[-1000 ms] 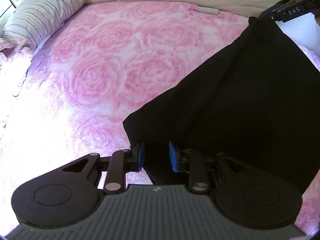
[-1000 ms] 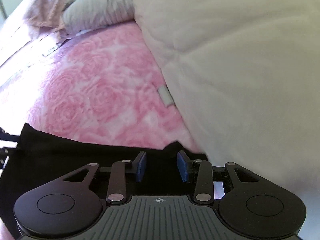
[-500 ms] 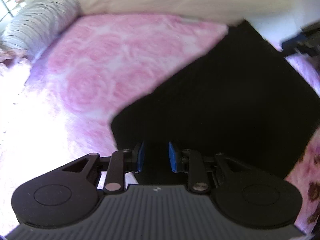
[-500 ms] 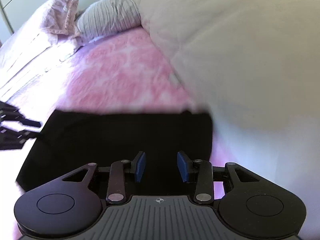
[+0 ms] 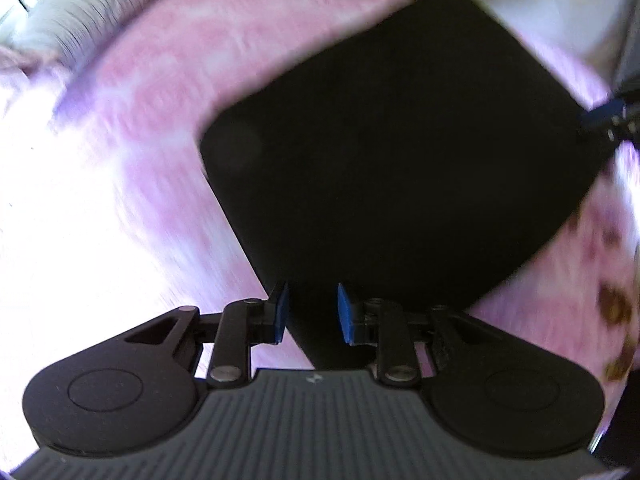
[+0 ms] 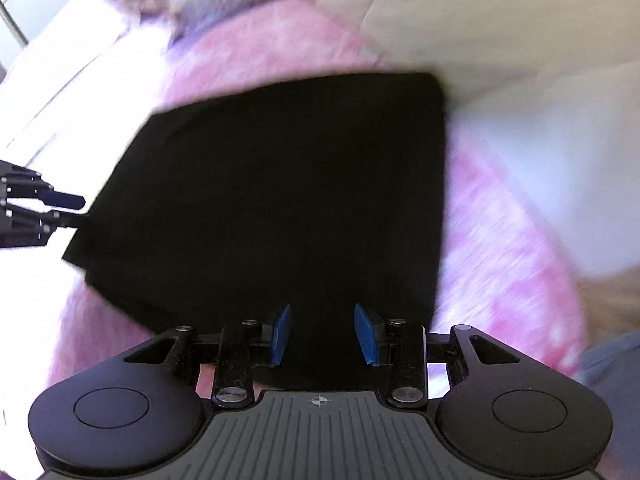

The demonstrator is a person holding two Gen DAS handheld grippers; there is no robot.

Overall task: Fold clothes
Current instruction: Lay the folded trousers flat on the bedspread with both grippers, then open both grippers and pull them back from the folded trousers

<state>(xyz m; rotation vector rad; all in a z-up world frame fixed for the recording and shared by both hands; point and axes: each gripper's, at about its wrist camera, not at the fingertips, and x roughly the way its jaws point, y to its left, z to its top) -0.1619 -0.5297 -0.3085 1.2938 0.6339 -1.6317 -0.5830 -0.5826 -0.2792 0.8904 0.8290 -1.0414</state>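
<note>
You hold a black garment stretched over the bed, one set of tongs at each end of its near edge. Your left tongs are clamped on dark cloth that runs down between the blue pads. Your right tongs likewise grip a bunched fold of the same cloth, their jaws standing a little wider around it. The garment spreads away from both grips as a broad, flat, roughly square panel, its far corner lying toward the cream quilt heaped along the bed's far edge. Below it shows the pink rose-patterned bedspread, blurred in both views. A grey striped pillow sits at the bed's far left corner. In the left wrist view the right tongs appear at the right border, touching the garment's edge; in the right wrist view the left tongs appear at the left border, at the garment's opposite corner.
</note>
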